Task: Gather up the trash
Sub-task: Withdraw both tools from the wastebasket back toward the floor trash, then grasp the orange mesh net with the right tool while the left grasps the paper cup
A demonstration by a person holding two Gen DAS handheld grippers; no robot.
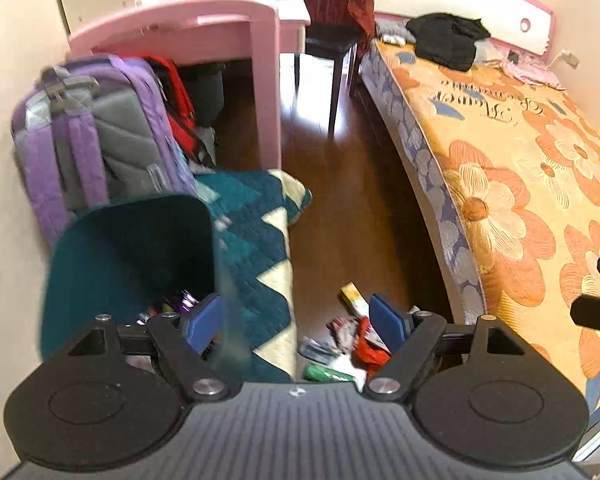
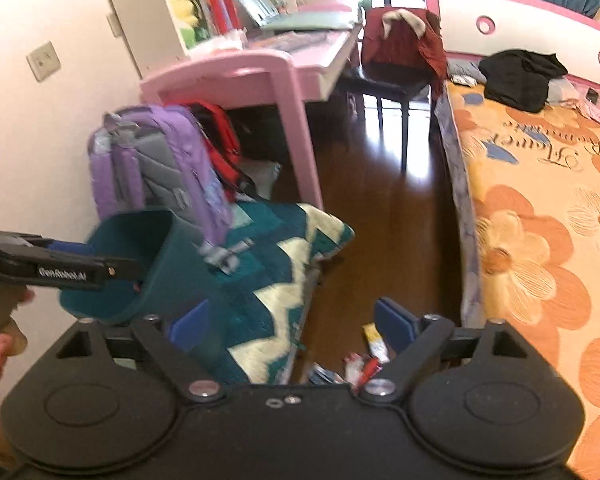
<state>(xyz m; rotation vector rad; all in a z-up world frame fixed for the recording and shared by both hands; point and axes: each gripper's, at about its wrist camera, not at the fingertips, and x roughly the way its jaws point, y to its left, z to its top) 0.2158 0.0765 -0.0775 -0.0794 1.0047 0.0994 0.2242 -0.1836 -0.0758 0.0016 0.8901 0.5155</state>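
Leaning teal bin [image 1: 128,264], wrappers [image 1: 356,340] scattered

Left gripper [image 1: 298,322] spread; wrappers [image 1: 350,344] below, teal bin [image 1: 128,264] left.

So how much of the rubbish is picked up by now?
Some looks done: colourful wrappers already lie inside the teal bin. In hand: the left gripper is wide open at the bin's rim, though whether it grips it is unclear; the right gripper is open and empty. Left: a pile of wrappers on the floor by the bed.
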